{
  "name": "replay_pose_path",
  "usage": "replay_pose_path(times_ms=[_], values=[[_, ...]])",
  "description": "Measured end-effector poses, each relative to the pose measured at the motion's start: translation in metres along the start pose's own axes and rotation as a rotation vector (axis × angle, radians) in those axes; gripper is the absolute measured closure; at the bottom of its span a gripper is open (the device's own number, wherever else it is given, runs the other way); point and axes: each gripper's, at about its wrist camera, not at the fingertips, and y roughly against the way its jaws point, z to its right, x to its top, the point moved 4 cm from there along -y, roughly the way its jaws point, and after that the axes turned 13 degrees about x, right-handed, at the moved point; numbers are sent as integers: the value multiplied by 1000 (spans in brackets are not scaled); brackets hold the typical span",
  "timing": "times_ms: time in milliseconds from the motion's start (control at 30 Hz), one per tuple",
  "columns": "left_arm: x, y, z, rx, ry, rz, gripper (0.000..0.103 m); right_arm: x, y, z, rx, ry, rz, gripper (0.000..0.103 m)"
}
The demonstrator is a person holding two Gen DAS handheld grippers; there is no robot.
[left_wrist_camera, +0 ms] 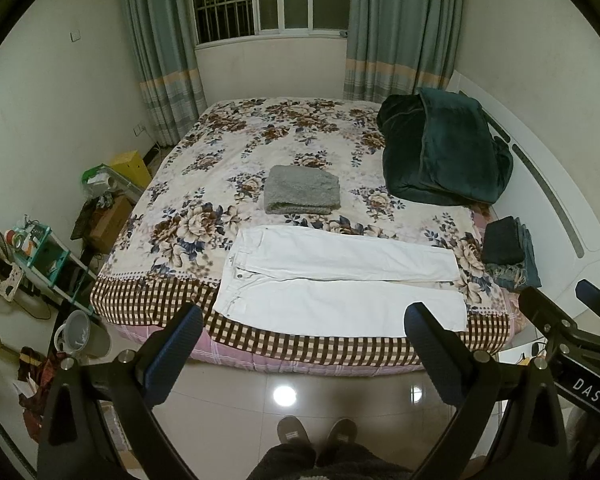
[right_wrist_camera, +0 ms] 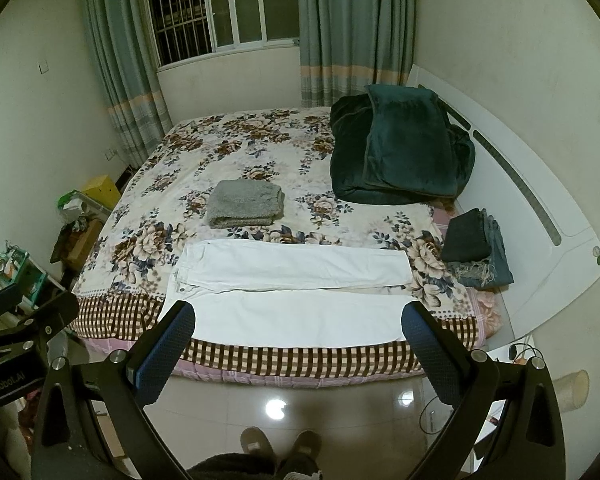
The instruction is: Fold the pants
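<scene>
White pants [left_wrist_camera: 340, 280] lie flat across the near side of the floral bed [left_wrist_camera: 220, 168], waistband at left, both legs running right; they also show in the right wrist view [right_wrist_camera: 296, 292]. My left gripper [left_wrist_camera: 304, 320] is open and empty, held in the air in front of the bed edge, short of the pants. My right gripper [right_wrist_camera: 300, 316] is open and empty, also held back from the bed edge. The right gripper shows at the right edge of the left wrist view [left_wrist_camera: 568, 300].
A folded grey garment [left_wrist_camera: 302, 195] lies mid-bed beyond the pants. A dark green blanket [left_wrist_camera: 444, 152] is heaped at the back right. Folded dark clothes and jeans [left_wrist_camera: 508, 254] sit at the right edge by the white headboard [left_wrist_camera: 556, 200]. Shelf, bin and clutter [left_wrist_camera: 60, 264] stand on the floor left.
</scene>
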Motion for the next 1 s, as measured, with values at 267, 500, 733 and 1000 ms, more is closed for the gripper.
replay_pose_path(times_ms=[267, 500, 733, 1000], values=[[-2, 1, 1, 2, 2, -6, 0, 0, 5, -7, 6, -3, -11, 0], [0, -6, 8, 10, 5, -29, 0, 3, -5, -13, 16, -6, -42, 0], [22, -37, 14, 76, 33, -23, 0, 14, -52, 22, 15, -38, -68, 0], [62, -138, 28, 219, 64, -40, 0, 41, -156, 90, -19, -99, -87, 0]])
